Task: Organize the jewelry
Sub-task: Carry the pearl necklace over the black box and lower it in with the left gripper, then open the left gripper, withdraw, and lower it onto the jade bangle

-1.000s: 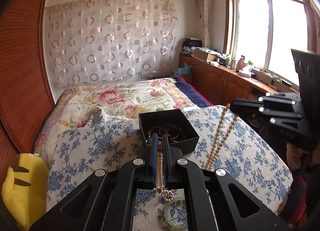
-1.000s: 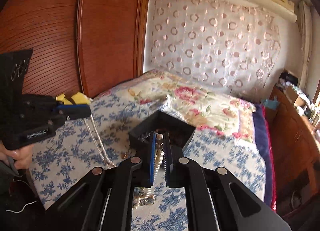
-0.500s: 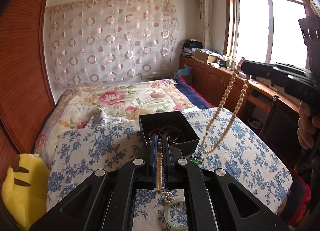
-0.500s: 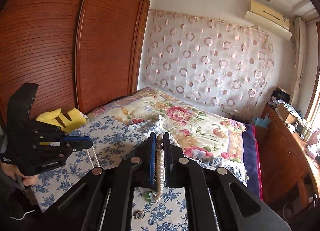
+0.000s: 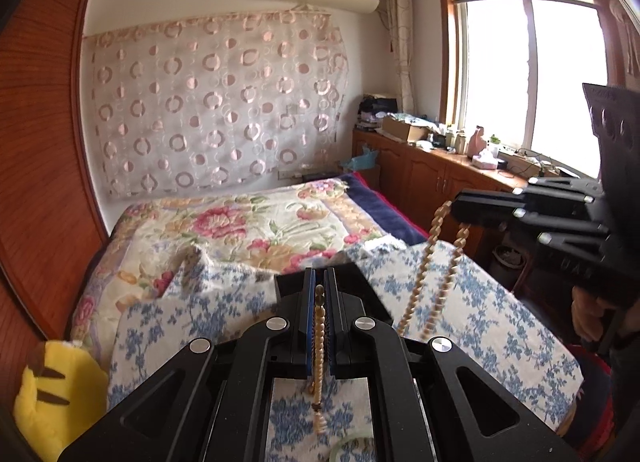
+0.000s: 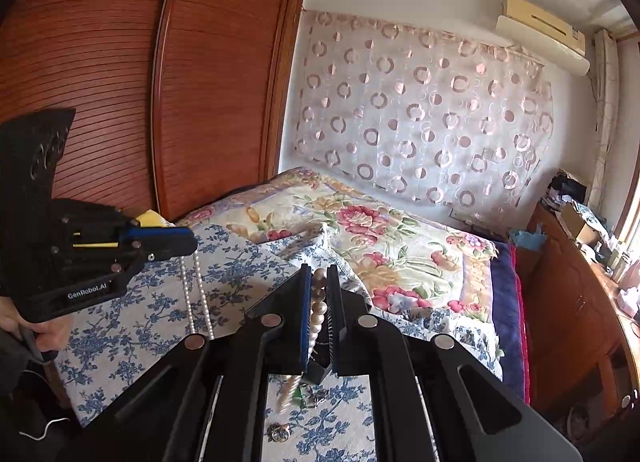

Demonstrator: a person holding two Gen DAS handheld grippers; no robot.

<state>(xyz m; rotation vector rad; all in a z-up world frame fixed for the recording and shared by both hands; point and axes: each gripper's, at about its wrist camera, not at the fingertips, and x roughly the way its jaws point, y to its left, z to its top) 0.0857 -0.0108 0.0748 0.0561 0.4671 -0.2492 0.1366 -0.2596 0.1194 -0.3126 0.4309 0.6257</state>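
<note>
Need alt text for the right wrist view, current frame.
The right tool is shut on a pearl strand held above a blue-floral cloth on a bed. At left, the left tool pinches another part of the pearls, which hang in a loop. A ring lies on the cloth below, with a wooden wardrobe behind.

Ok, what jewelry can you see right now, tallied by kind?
Bead strands: 2, left strand in the left tongs, right strand in the right tongs
Green bangle: 1
Ring-like piece: 1
Small blurred cluster: 1
Total: 5
</note>
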